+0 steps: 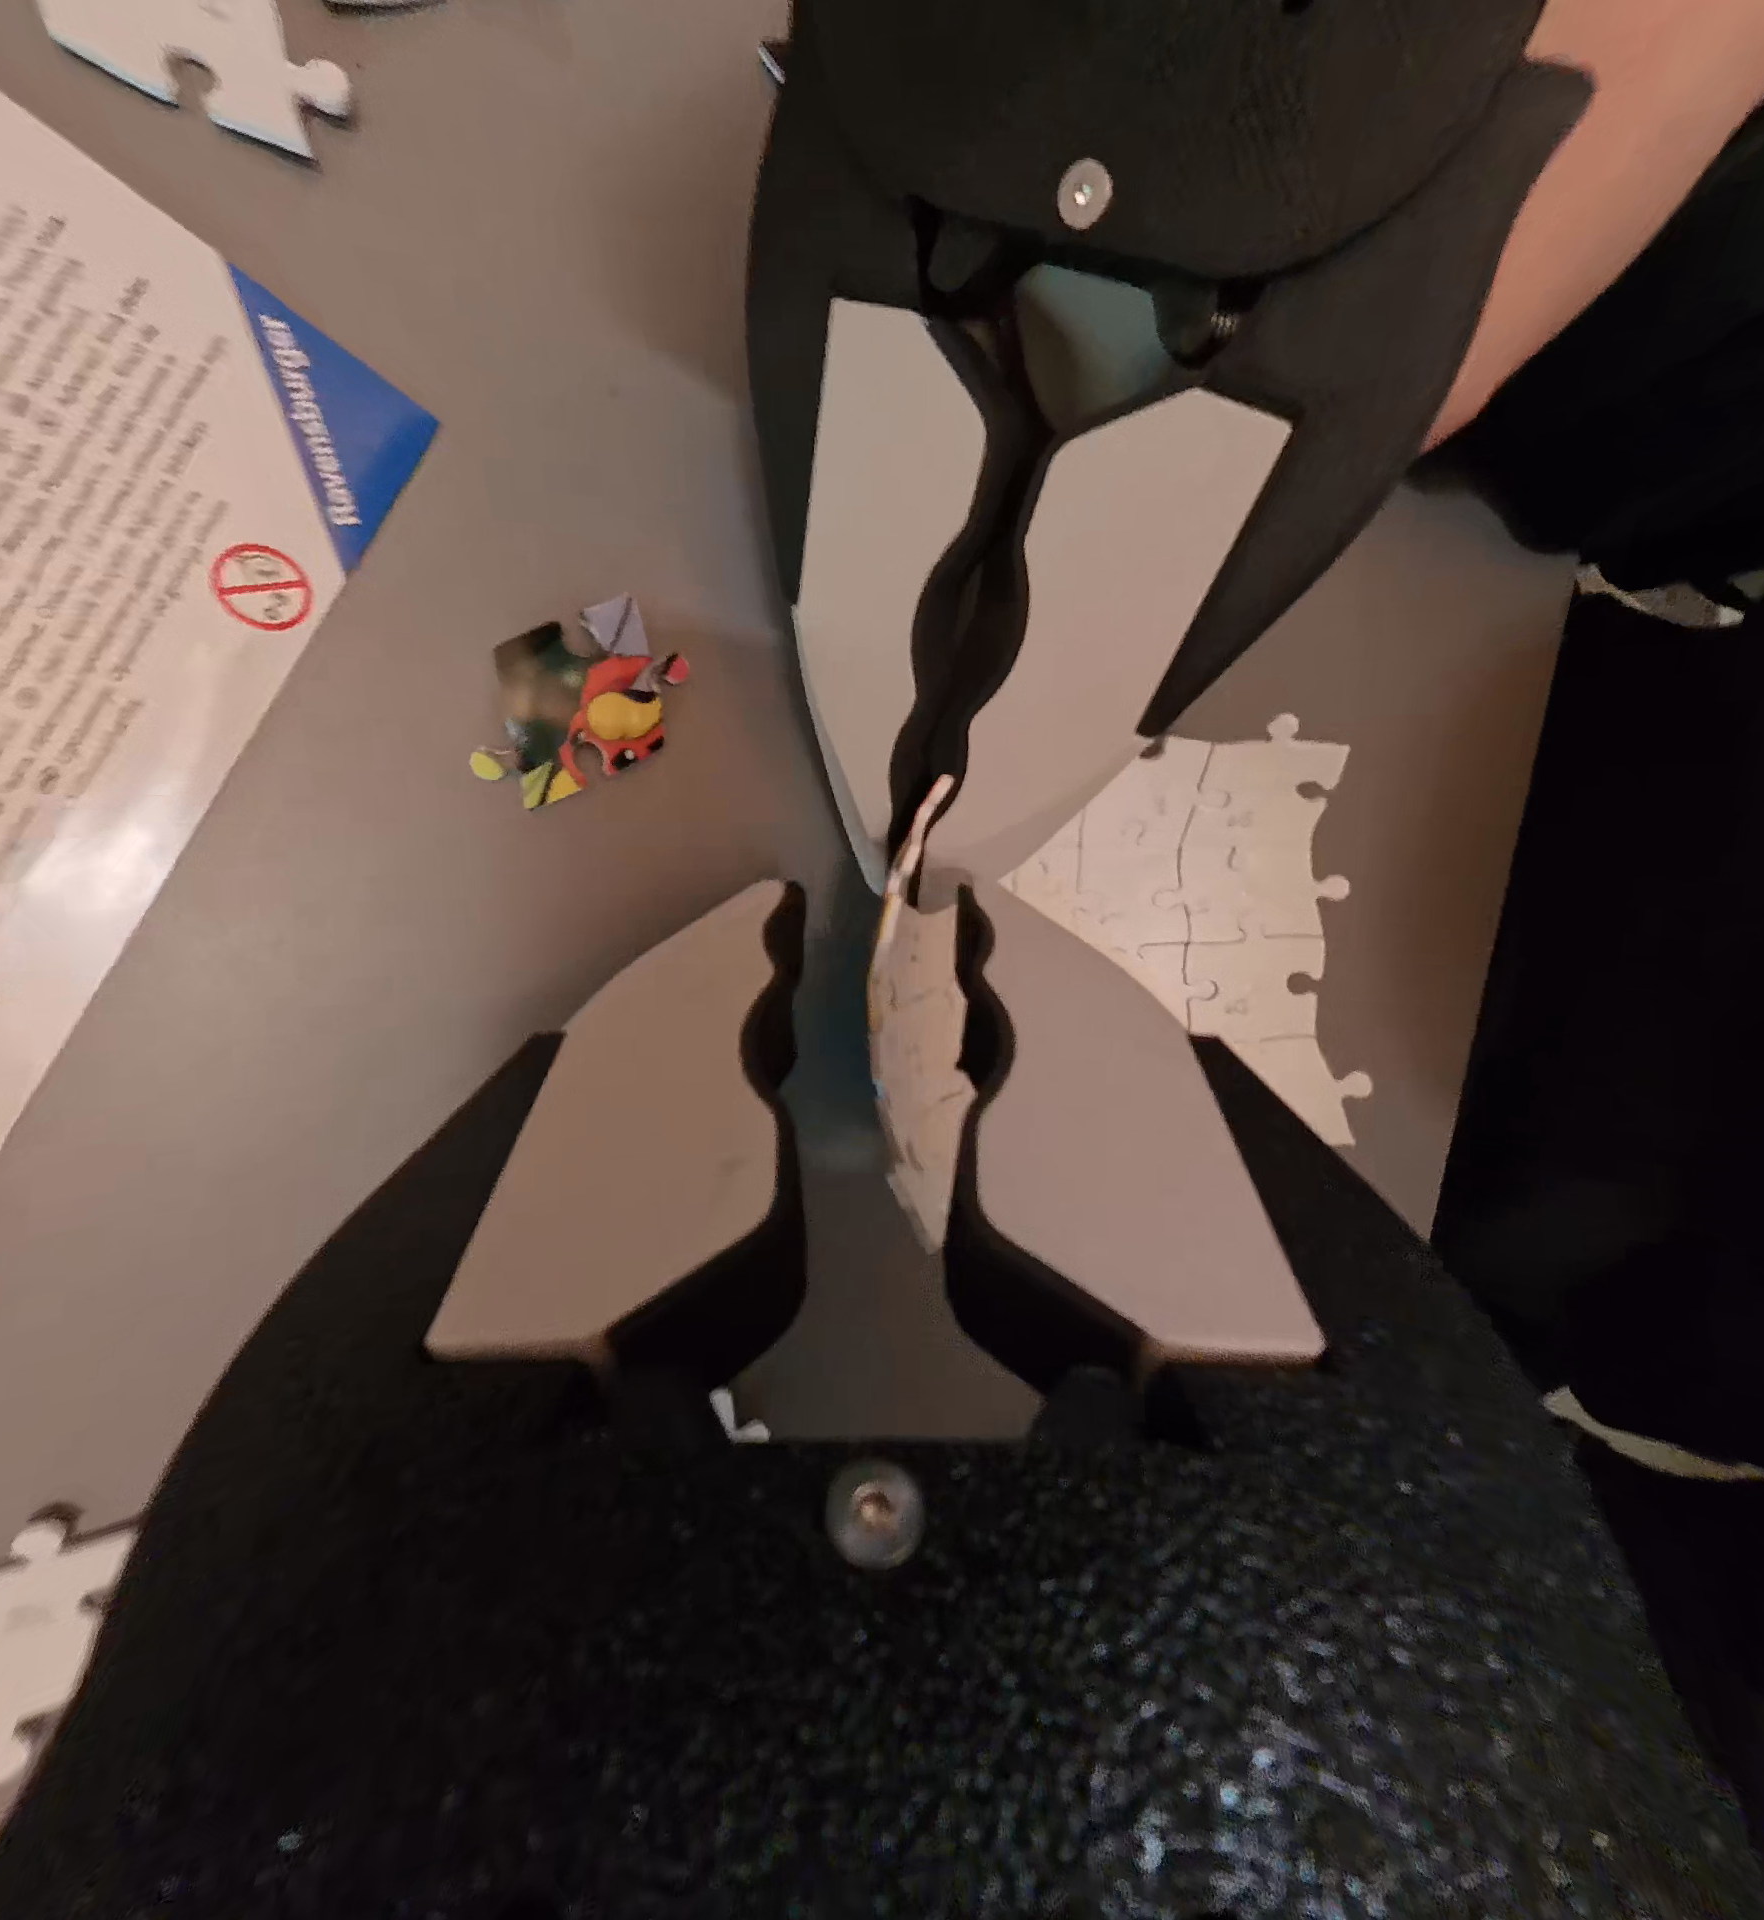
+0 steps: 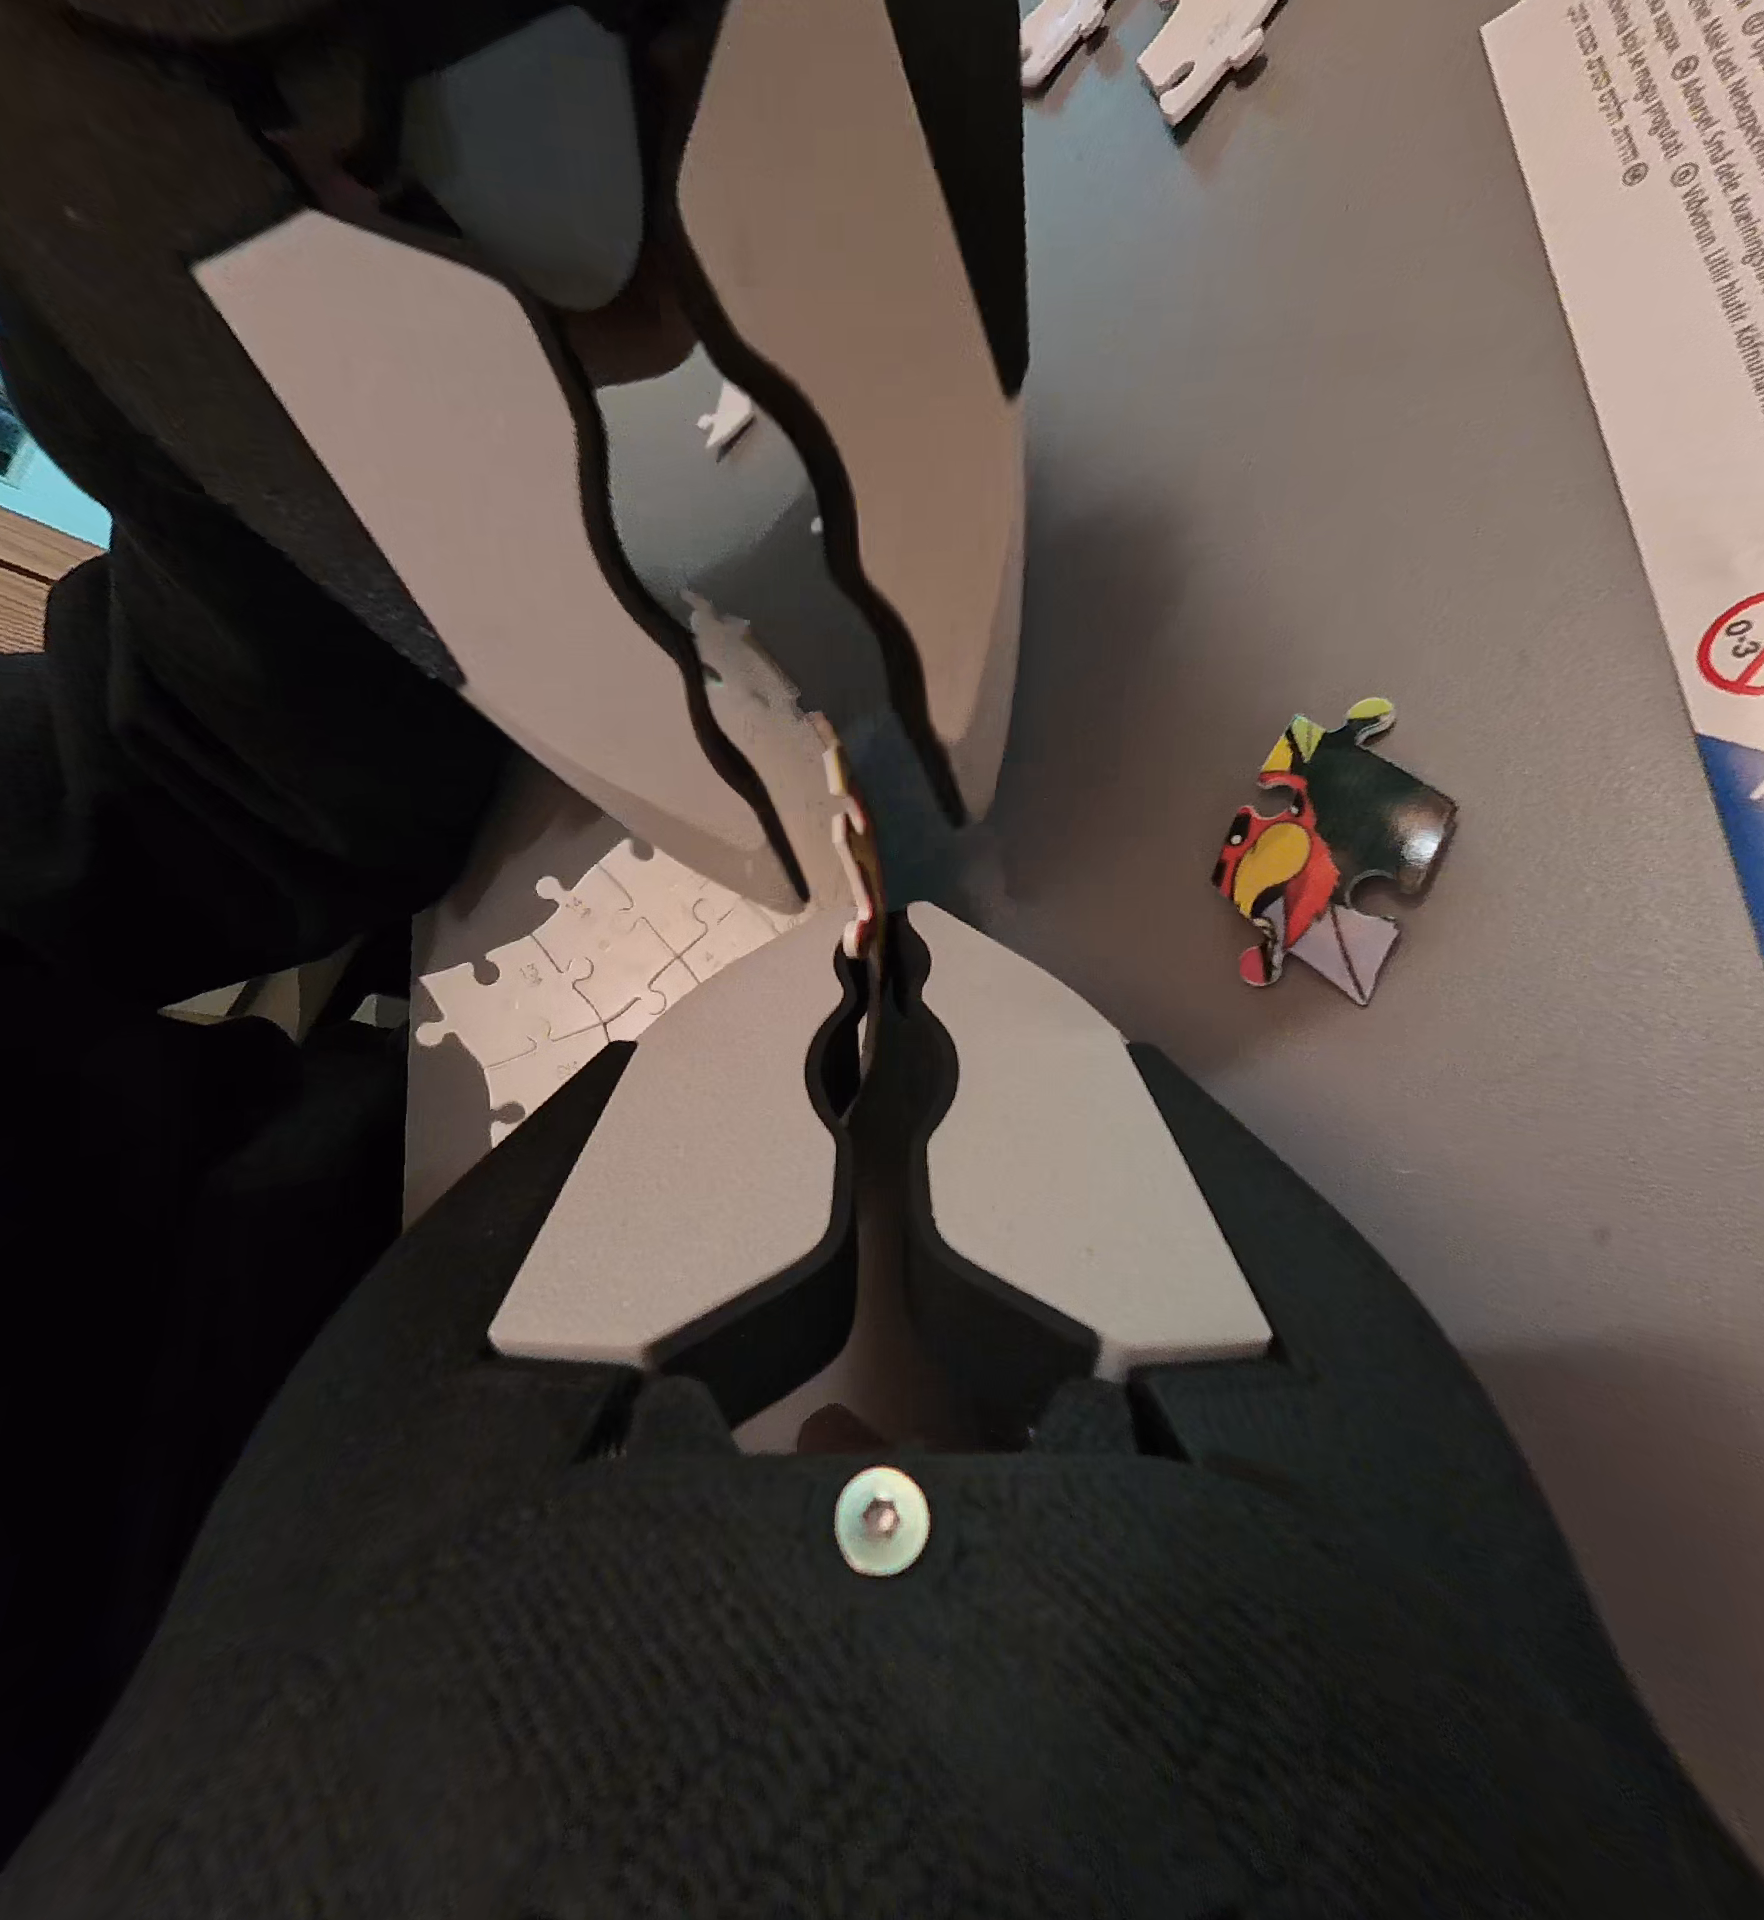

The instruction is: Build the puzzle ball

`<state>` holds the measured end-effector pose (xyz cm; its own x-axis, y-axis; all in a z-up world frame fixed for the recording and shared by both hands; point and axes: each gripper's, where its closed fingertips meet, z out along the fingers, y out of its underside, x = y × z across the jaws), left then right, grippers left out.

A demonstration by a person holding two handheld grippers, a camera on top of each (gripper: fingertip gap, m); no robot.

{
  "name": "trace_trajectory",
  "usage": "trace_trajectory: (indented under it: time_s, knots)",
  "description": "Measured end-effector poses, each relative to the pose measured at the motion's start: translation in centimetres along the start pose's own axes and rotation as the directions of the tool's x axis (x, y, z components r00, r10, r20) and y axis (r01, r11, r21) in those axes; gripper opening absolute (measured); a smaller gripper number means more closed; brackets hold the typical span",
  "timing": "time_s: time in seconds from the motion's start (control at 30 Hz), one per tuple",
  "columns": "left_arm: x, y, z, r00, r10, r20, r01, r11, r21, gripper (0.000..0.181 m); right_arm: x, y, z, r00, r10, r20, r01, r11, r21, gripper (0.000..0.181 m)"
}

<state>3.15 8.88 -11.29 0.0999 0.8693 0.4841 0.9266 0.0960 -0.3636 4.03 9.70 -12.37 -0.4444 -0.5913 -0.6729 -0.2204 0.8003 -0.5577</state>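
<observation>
Over the grey table [image 1: 566, 312], mid-surface, the printed instruction sheet [image 1: 78, 520] is biggest, then a joined curved panel of pieces [image 1: 1231, 914] lying white side up. Ball looks early: loose pieces remain, including one colourful piece [image 1: 587, 717]. Left gripper [image 1: 878, 1018] is parted around a curved joined strip [image 1: 919, 1029]; right gripper [image 2: 873, 971] is clamped on its end. No containers visible.
</observation>
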Motion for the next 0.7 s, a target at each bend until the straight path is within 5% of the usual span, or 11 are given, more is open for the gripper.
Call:
trace_trajectory:
  time_s: [0.07, 0.7]
  knots:
    - [-0.3, -0.1, -0.7, 0.999, -0.015, 0.041, 0.015, 1.000, 0.016, 0.034, 0.1, -0.1, 0.0, 1.000, 0.002, -0.011, -0.001, 1.000, 0.008, 0.003]
    - [-0.8, 1.3, -5.4, 0.981, -0.097, 0.170, 0.081, 0.992, 0.099, 0.027, 0.4, -1.3, -1.4, 0.998, -0.033, -0.051, 0.037, 0.996, 0.079, 0.019]
